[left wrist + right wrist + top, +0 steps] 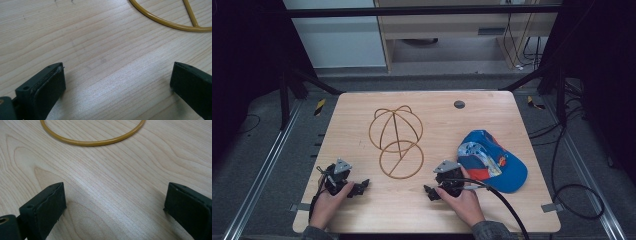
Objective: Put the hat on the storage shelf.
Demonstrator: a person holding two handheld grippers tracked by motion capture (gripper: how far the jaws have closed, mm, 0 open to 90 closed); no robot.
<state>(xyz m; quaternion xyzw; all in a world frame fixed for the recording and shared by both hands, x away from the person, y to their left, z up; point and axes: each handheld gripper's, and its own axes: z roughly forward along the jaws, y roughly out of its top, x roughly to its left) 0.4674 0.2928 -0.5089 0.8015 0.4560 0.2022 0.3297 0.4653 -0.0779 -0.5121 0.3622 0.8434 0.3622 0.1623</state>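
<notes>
Your left gripper (360, 188) rests low on the wooden table (362, 115) near its front left edge, jaws spread wide with bare wood between them, holding nothing. Just beyond it lies the brass wire hat frame (396, 142), its flat base ring nearest you and its dome toward the far edge. Your right gripper (429, 192) sits right of the ring, its 2 jaws wide apart and empty. The blue cap (497, 162) lies farther right, untouched.
</notes>
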